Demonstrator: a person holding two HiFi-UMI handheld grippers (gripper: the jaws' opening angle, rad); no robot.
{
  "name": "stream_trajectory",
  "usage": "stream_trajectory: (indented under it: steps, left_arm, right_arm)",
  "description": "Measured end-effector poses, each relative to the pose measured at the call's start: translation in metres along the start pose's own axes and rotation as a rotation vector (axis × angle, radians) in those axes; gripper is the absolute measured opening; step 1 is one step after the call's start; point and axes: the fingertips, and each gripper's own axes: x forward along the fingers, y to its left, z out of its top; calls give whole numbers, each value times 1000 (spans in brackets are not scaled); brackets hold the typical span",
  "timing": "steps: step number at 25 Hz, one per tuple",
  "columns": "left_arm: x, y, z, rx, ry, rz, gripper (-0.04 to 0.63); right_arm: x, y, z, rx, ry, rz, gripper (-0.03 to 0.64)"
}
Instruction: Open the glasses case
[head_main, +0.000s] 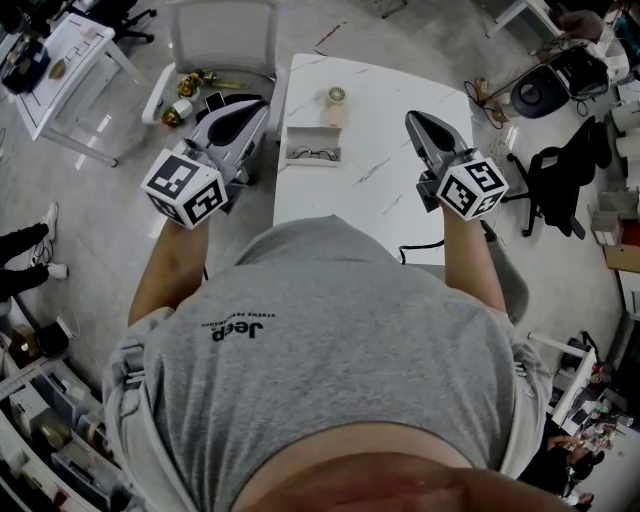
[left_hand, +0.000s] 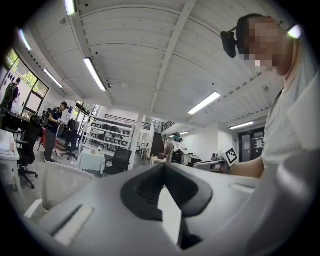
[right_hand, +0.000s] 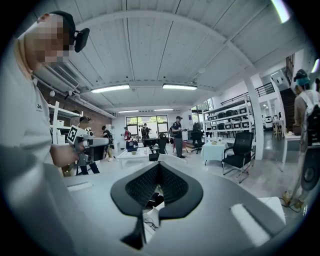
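The white glasses case (head_main: 313, 148) lies on the white marble table (head_main: 390, 170), lid off or open, with dark-rimmed glasses showing inside. My left gripper (head_main: 258, 110) hangs level in the air left of the table's edge, short of the case, its jaws shut and empty (left_hand: 164, 167). Over the right part of the table, well to the right of the case, my right gripper (head_main: 414, 120) also points level. Its jaws meet at the tips with nothing between them (right_hand: 159, 165). Neither gripper view shows the case.
A small white fan (head_main: 336, 103) stands on the table behind the case. A white chair (head_main: 222, 40) and small items on the floor (head_main: 185, 92) lie beyond the left gripper. A black office chair (head_main: 560, 175) stands right of the table. A black cable (head_main: 420, 250) runs along the near edge.
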Motion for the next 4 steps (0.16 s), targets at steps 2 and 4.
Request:
stream_trajectory:
  steps: [2, 4]
  left_arm:
    - [0, 1, 1, 1, 2, -1, 57]
    - [-1, 3, 1, 3, 1, 1, 57]
  right_arm:
    - [1, 0, 0, -2, 2, 1, 2]
    - [2, 1, 0, -4, 3, 2, 2]
